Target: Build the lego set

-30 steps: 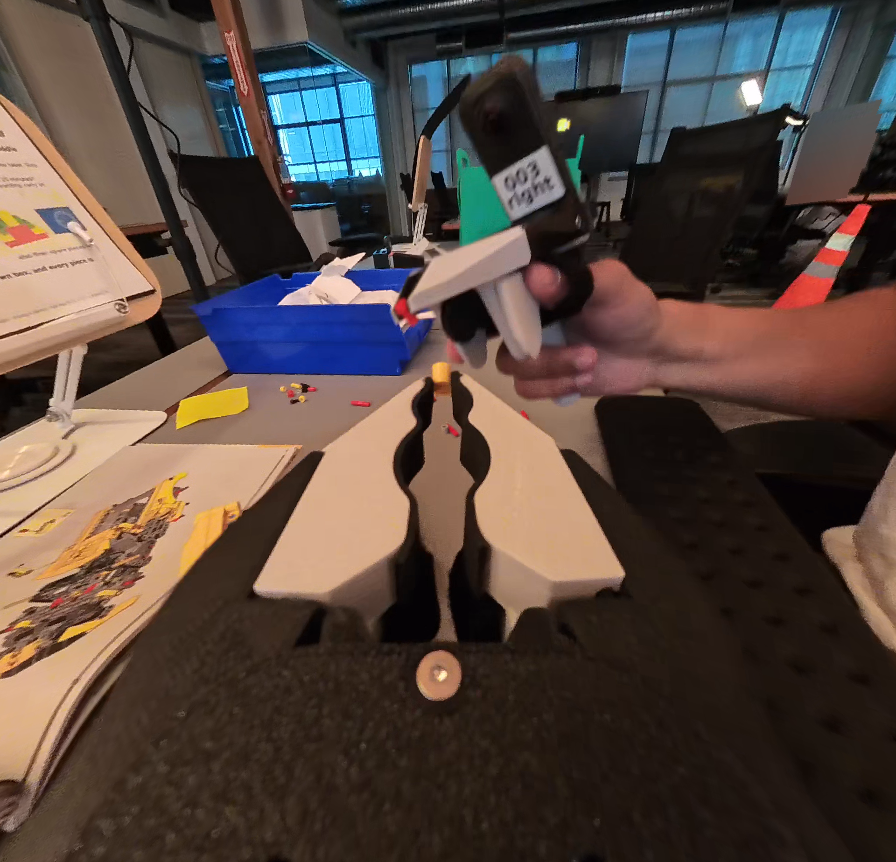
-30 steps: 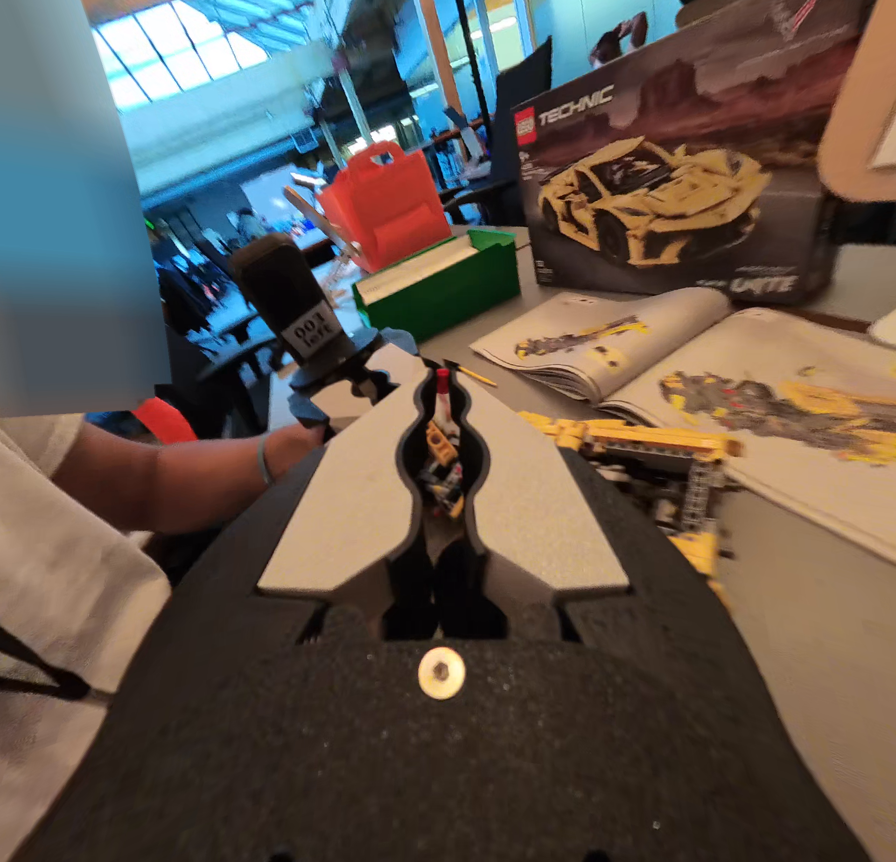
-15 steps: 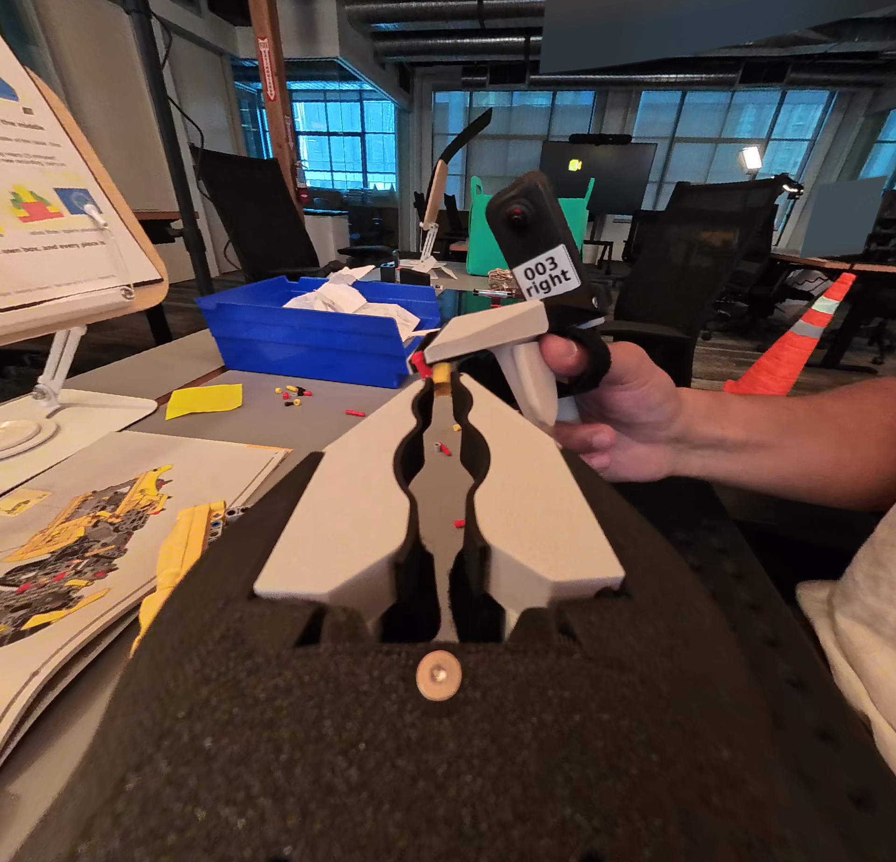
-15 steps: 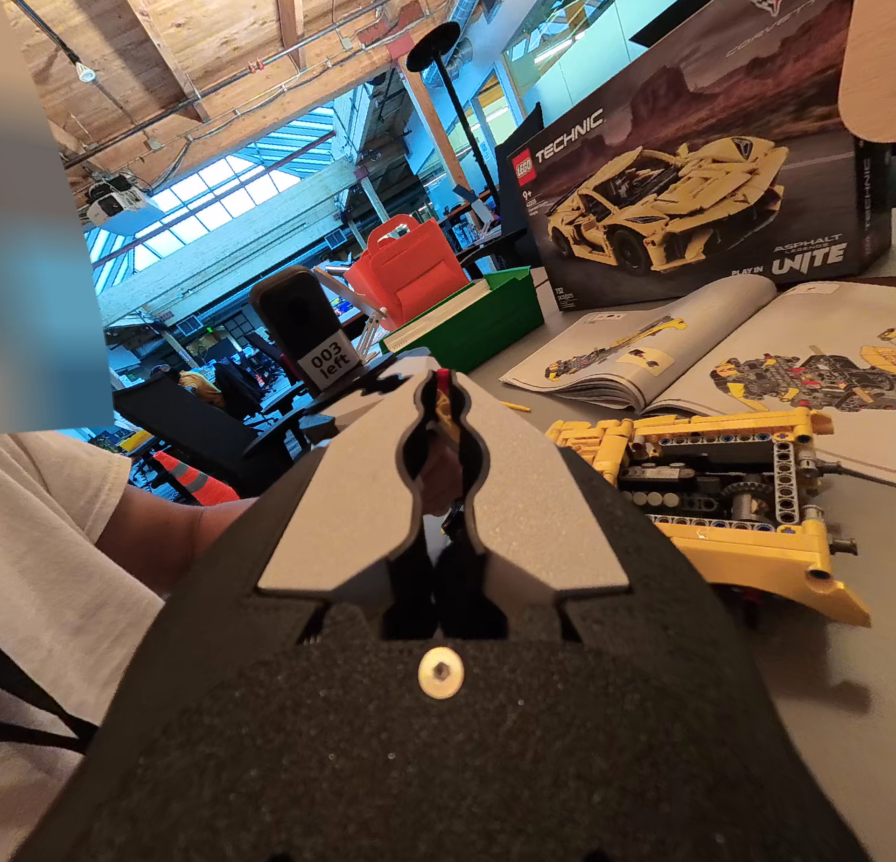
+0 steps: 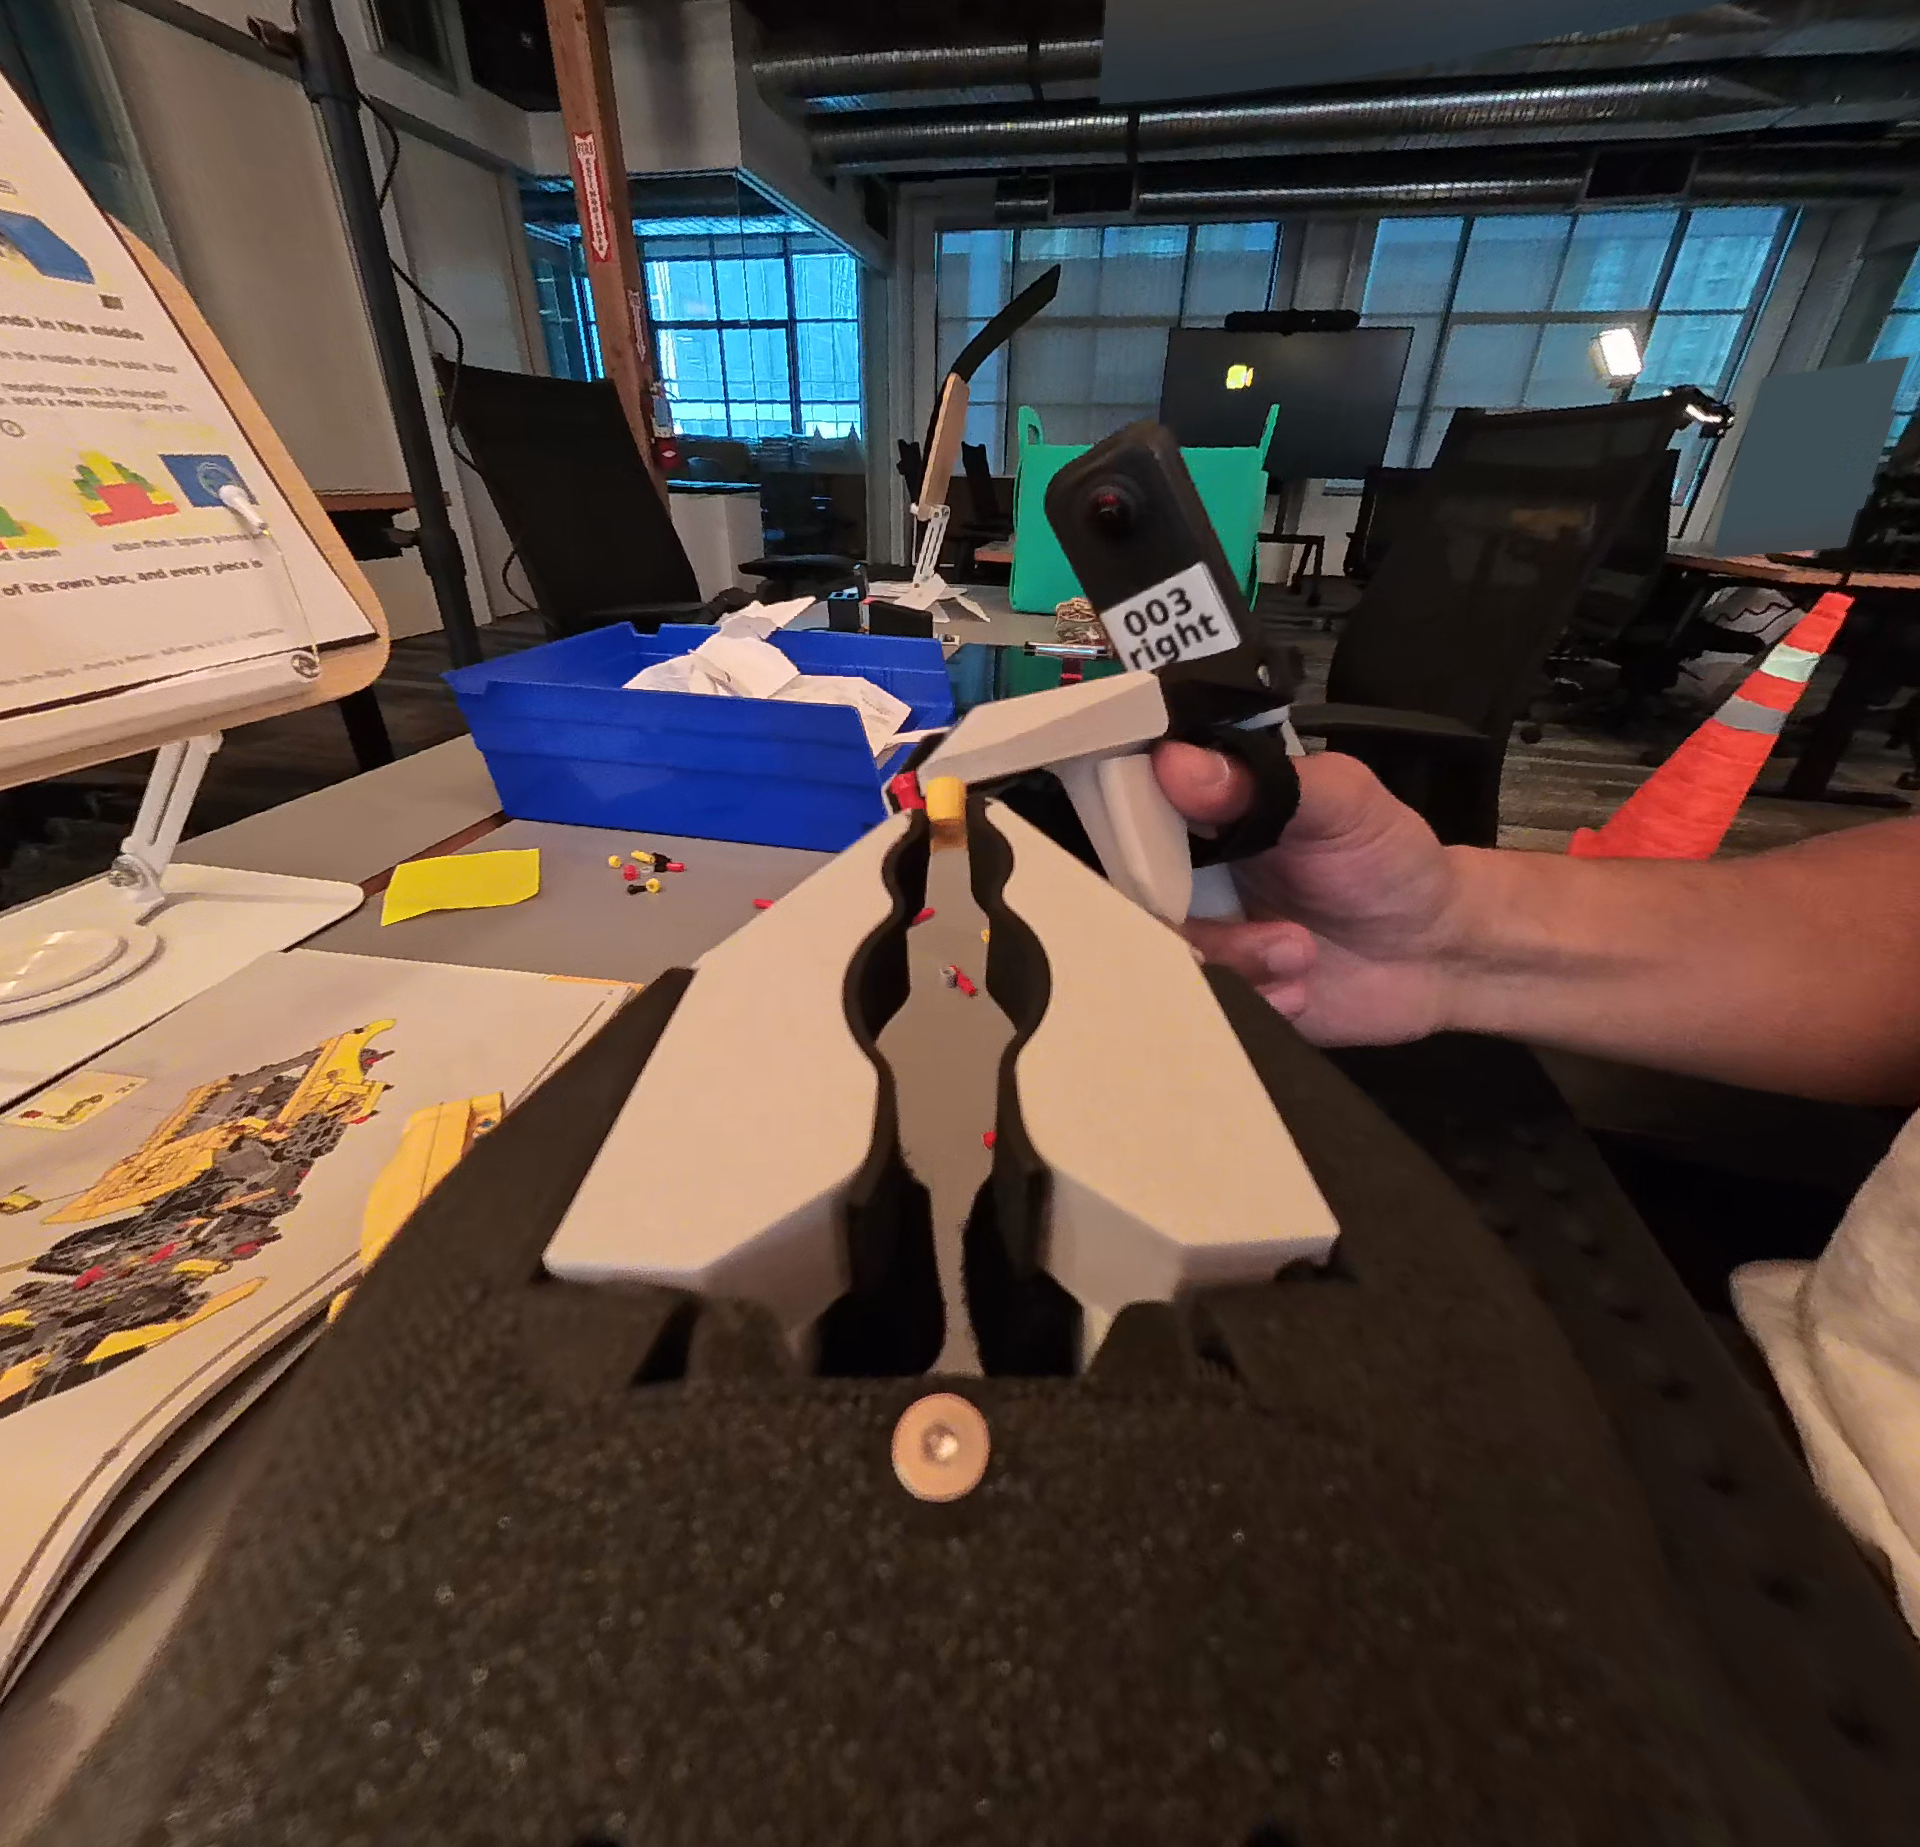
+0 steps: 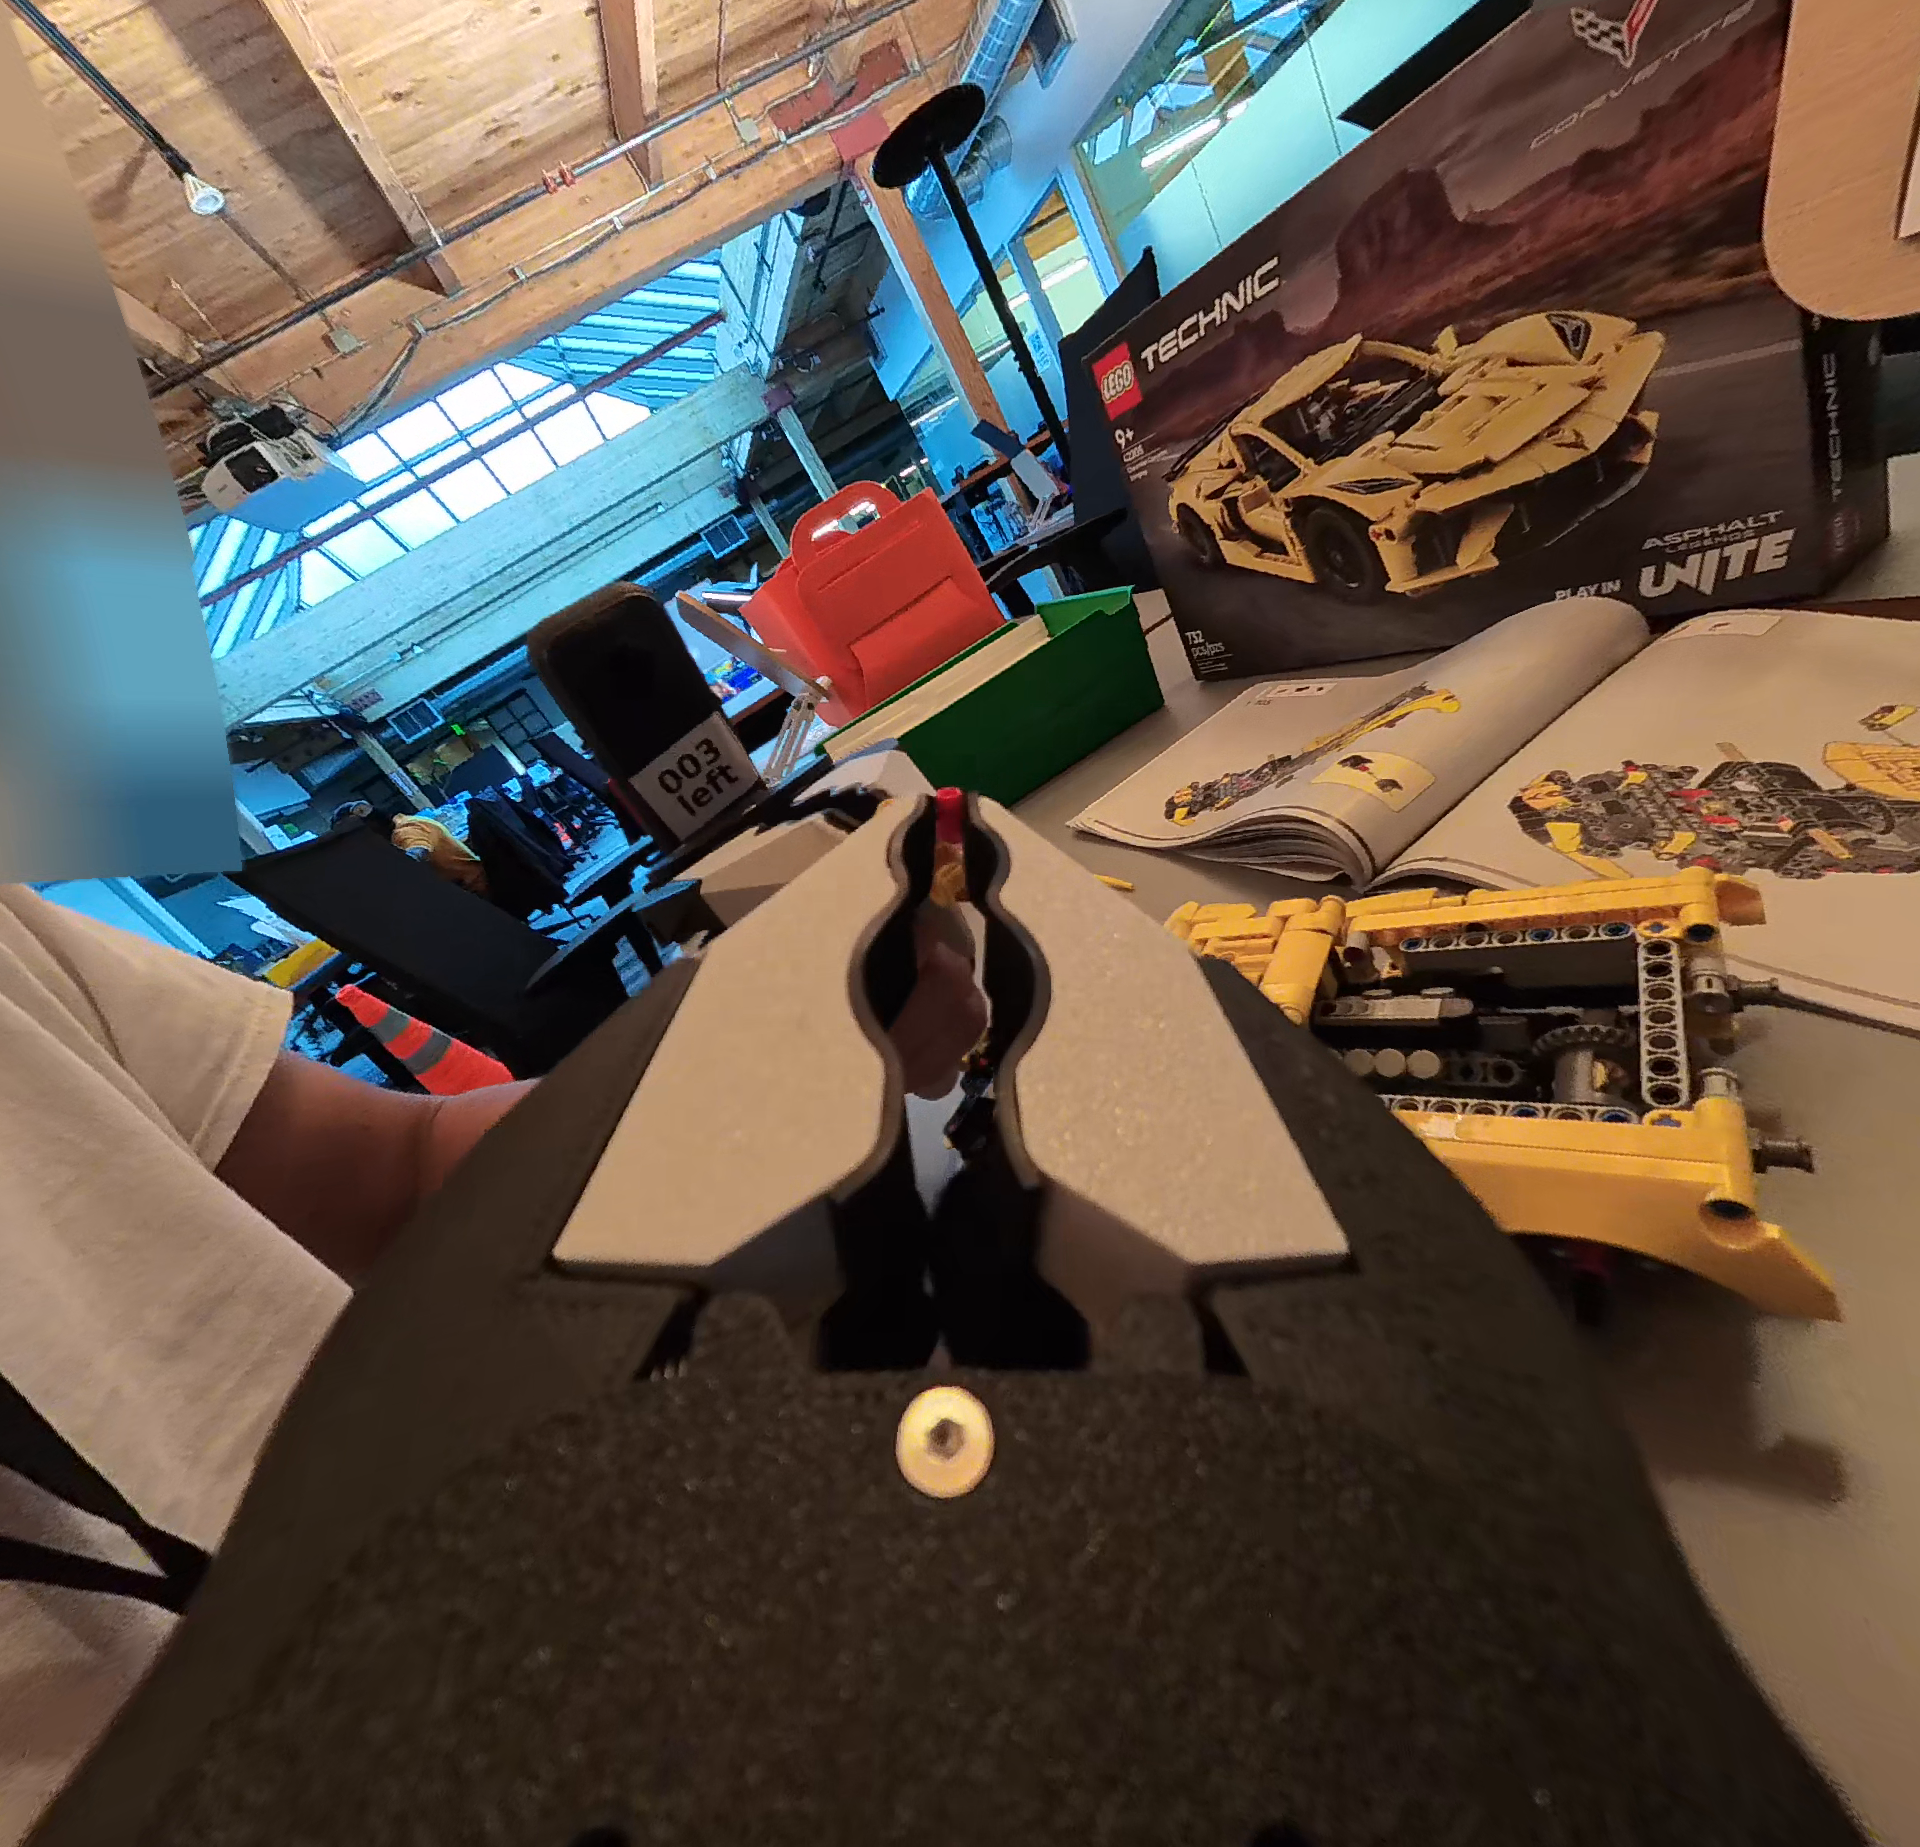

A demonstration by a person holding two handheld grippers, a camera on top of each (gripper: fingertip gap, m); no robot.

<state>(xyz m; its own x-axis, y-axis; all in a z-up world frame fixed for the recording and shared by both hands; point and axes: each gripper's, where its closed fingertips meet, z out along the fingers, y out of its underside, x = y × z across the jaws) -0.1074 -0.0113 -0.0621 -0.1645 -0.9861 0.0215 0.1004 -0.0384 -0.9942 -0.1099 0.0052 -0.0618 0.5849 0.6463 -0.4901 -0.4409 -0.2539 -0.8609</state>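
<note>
I see print on the set box (image 6: 1455, 395), the propped card (image 5: 135, 447), and the white stickers (image 5: 1169, 618) on my left hand-held gripper (image 5: 945, 829) and right hand-held gripper (image 6: 945, 810).

Since a second ago, you have brought the right gripper (image 5: 928, 777) down: its small red pin (image 6: 947, 803) now meets the left gripper's (image 5: 943, 829) small yellow cylindrical piece (image 5: 944, 803).

Two grippers (image 5: 943, 829) (image 6: 948, 829), one blue bin (image 5: 665, 758), one green bin (image 6: 1049, 722), one set box (image 6: 1475, 384), one booklet (image 6: 1455, 758).
</note>
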